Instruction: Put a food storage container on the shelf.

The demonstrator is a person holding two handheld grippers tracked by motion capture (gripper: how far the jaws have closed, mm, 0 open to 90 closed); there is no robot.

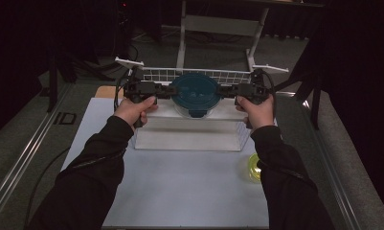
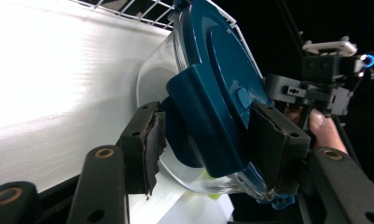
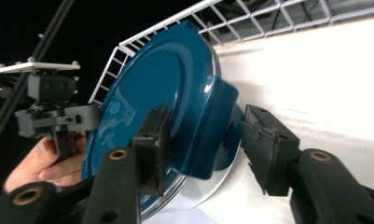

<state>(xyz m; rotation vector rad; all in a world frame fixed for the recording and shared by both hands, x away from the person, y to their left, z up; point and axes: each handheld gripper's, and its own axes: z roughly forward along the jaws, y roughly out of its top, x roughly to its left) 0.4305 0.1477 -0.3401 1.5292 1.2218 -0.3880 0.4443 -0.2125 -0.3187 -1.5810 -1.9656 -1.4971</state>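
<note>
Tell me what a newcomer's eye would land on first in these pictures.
First, the round clear plastic container with a dark teal lid at the far middle of the white table, before a white wire rack. The left claw and right claw flank it, each straddling a teal lid latch with its pads apart. Then the small yellow-green round object near the table's right edge, beside the person's right sleeve.

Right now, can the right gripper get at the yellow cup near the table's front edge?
Probably not: the right gripper sits at a latch of the blue lid, while the yellow cup lies back beside the person's forearm.
</note>
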